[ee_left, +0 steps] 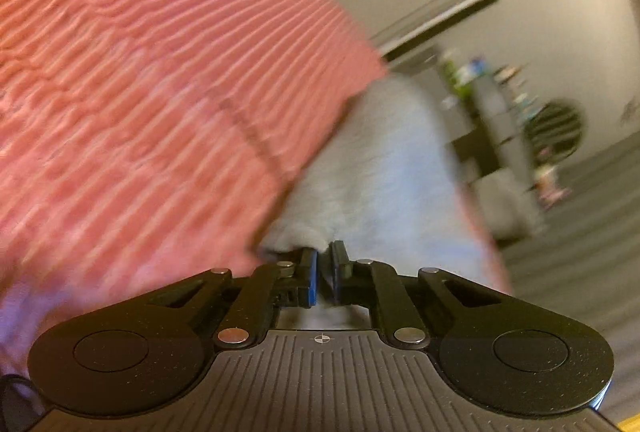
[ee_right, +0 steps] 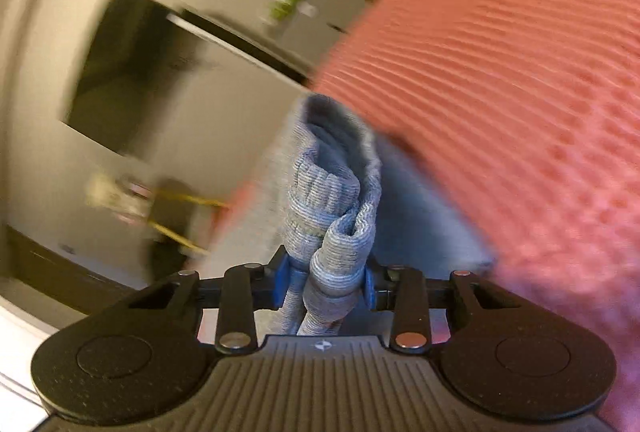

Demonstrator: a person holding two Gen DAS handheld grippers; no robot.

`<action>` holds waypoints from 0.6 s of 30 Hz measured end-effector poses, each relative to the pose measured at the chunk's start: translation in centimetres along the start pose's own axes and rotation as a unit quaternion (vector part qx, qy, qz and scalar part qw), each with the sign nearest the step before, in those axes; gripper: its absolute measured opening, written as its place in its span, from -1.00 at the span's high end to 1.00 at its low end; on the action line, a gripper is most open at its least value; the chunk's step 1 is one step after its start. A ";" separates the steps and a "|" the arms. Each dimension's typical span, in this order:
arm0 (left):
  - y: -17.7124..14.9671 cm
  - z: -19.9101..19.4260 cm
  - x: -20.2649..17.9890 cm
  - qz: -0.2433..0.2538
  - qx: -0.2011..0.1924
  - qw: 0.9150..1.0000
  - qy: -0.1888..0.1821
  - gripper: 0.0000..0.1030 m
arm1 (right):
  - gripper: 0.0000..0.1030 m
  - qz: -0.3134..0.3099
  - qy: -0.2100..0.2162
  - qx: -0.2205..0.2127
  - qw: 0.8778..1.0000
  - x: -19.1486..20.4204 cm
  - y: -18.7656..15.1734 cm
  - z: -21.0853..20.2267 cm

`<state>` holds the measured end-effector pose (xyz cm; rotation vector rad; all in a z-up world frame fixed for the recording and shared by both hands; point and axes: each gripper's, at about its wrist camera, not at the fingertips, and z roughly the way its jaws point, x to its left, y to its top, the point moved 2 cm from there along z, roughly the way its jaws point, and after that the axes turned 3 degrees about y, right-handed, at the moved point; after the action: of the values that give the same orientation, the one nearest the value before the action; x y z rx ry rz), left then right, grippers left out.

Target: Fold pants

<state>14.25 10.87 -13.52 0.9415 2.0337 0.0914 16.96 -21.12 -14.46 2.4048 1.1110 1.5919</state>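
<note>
We hold the grey ribbed knit pants (ee_right: 332, 192) at both ends, likely to spread them for folding | right gripper (ee_right: 326, 284) clamped on a bunched cuff | left gripper (ee_left: 324, 272) pinched nearly together on pale fabric | below: pink ribbed bedspread (ee_left: 140, 92) | room blurred, dark wall screen (ee_right: 132, 80), shelves.

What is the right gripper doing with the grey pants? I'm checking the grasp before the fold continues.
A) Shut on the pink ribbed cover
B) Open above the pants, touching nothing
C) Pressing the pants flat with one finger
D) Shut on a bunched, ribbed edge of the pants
D: in the right wrist view the right gripper has its blue pads on both sides of a bunched, ribbed part of the grey pants, beside the pink cover.
</note>
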 end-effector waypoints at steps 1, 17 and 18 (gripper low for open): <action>-0.1 0.2 -0.1 0.008 -0.002 1.000 0.011 0.79 | 0.30 -0.002 -0.024 0.018 1.000 -1.4 -0.4 1.4; -1.7 1.4 -7.8 0.256 -0.026 0.962 0.089 0.26 | -0.39 -0.221 -0.139 0.013 0.965 3.9 -0.8 1.7; -1.7 1.5 -8.0 0.265 -0.027 0.960 0.087 0.26 | -0.46 -0.227 -0.137 0.015 0.964 3.3 -0.9 2.1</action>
<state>17.03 4.08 -9.65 1.4639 1.8701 0.5325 18.88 -17.84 -13.29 2.0893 1.4905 1.0716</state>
